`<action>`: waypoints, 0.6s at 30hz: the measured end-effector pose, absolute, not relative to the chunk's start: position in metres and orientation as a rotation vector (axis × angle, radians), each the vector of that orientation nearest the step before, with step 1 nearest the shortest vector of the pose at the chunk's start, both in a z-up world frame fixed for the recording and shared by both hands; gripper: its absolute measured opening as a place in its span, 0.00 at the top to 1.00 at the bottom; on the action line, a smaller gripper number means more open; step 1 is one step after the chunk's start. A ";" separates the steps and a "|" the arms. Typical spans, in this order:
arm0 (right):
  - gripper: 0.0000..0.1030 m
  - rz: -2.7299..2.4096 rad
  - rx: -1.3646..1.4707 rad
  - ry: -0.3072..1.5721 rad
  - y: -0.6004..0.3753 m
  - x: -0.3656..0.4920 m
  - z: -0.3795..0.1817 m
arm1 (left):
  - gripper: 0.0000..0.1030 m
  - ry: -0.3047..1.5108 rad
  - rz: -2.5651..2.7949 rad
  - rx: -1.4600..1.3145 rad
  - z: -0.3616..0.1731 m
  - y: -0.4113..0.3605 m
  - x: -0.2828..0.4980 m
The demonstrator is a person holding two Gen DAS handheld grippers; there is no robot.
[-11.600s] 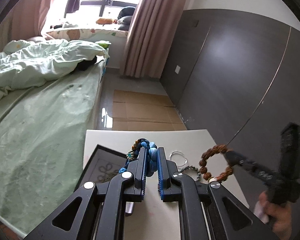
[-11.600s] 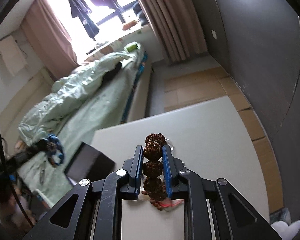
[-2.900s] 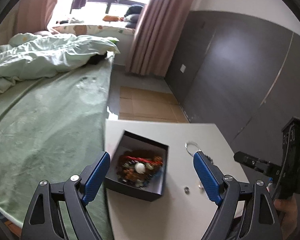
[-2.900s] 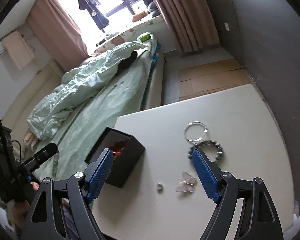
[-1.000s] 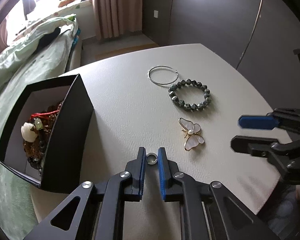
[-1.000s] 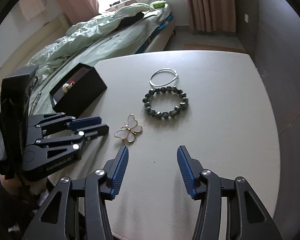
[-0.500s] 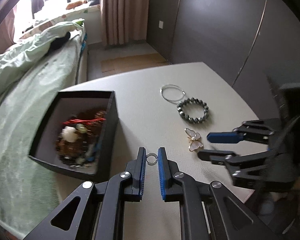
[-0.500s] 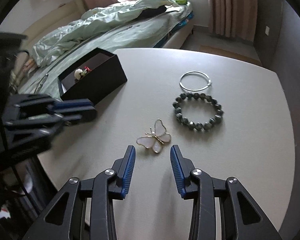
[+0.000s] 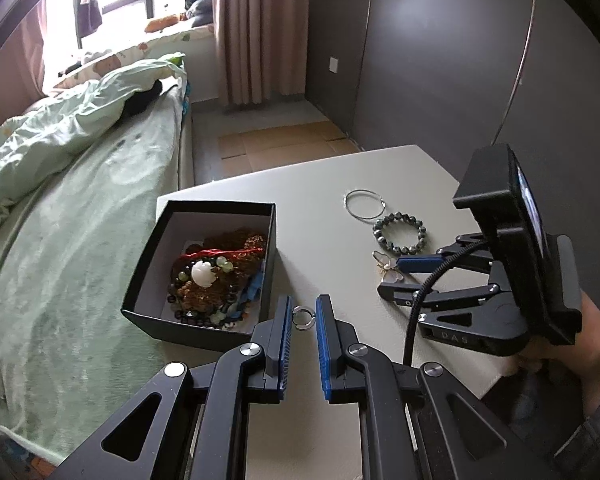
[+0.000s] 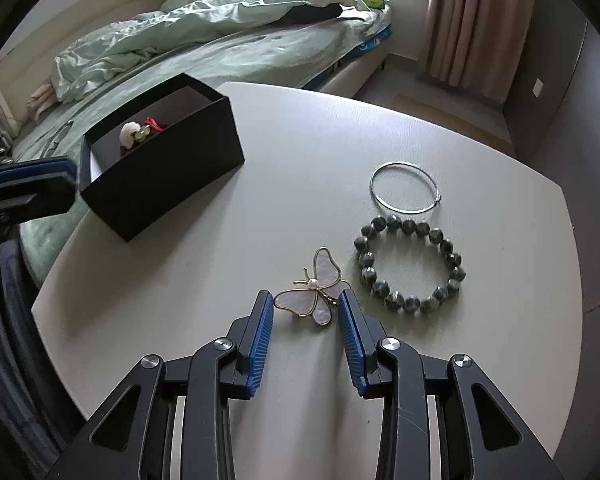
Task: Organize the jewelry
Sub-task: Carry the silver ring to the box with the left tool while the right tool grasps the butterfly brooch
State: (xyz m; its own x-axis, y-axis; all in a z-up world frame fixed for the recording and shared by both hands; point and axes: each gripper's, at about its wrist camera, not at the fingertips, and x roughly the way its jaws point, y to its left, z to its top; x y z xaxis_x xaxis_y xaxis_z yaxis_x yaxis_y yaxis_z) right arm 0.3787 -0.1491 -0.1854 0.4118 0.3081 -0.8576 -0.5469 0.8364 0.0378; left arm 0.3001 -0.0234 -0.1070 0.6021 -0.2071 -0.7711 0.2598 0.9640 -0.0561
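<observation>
My left gripper is shut on a small silver ring and holds it above the table, just right of the black jewelry box. The box is open and holds several bracelets and beads. On the table lies a pearly butterfly brooch between the blue pads of my right gripper; the pads meet its wing edges. In the left wrist view the right gripper reaches in from the right over the brooch. Beyond it lie a dark beaded bracelet and a thin silver bangle.
The round pale table ends close behind both grippers. The box stands near its left edge, next to a bed with green bedding. A dark wall runs past the table's far side. A person's hand holds the right gripper.
The left gripper has risen with the ring and drifted toward the box. The right gripper has moved forward over the brooch, rolled a little, and its jaws have narrowed around it.
</observation>
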 end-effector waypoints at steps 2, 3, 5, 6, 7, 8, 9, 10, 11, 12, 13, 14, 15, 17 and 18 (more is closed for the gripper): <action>0.66 0.550 -0.262 1.018 -0.150 0.380 -0.185 | 0.88 0.880 -0.271 0.064 -0.106 -0.022 0.299; 0.66 0.554 -0.256 1.021 -0.151 0.381 -0.184 | 0.88 0.879 -0.270 0.063 -0.106 -0.022 0.299; 0.66 0.558 -0.249 1.026 -0.153 0.382 -0.185 | 0.88 0.880 -0.269 0.061 -0.106 -0.021 0.299; 0.66 0.561 -0.250 1.026 -0.155 0.381 -0.185 | 0.88 0.880 -0.270 0.059 -0.106 -0.020 0.300; 0.66 0.563 -0.251 1.026 -0.156 0.381 -0.184 | 0.88 0.881 -0.272 0.055 -0.107 -0.020 0.300; 0.65 0.565 -0.254 1.025 -0.157 0.381 -0.185 | 0.88 0.883 -0.273 0.052 -0.107 -0.019 0.301; 0.64 0.573 -0.258 1.023 -0.157 0.381 -0.185 | 0.88 0.885 -0.274 0.048 -0.108 -0.019 0.301; 0.62 0.581 -0.262 1.022 -0.157 0.382 -0.185 | 0.88 0.887 -0.276 0.046 -0.109 -0.018 0.302; 0.61 0.589 -0.274 1.019 -0.155 0.383 -0.185 | 0.88 0.890 -0.278 0.045 -0.110 -0.018 0.302; 0.60 0.589 -0.296 1.013 -0.152 0.384 -0.185 | 0.88 0.891 -0.279 0.045 -0.110 -0.018 0.302; 0.59 0.588 -0.314 1.007 -0.150 0.385 -0.186 | 0.88 0.892 -0.280 0.046 -0.111 -0.018 0.302; 0.59 0.588 -0.329 1.002 -0.148 0.387 -0.186 | 0.88 0.891 -0.280 0.047 -0.111 -0.017 0.302; 0.57 0.585 -0.332 1.001 -0.146 0.389 -0.186 | 0.88 0.891 -0.279 0.045 -0.111 -0.017 0.302; 0.57 0.576 -0.321 0.998 -0.145 0.395 -0.186 | 0.88 0.891 -0.277 0.039 -0.111 -0.015 0.303; 0.57 0.569 -0.313 0.998 -0.145 0.398 -0.185 | 0.88 0.891 -0.275 0.036 -0.111 -0.013 0.303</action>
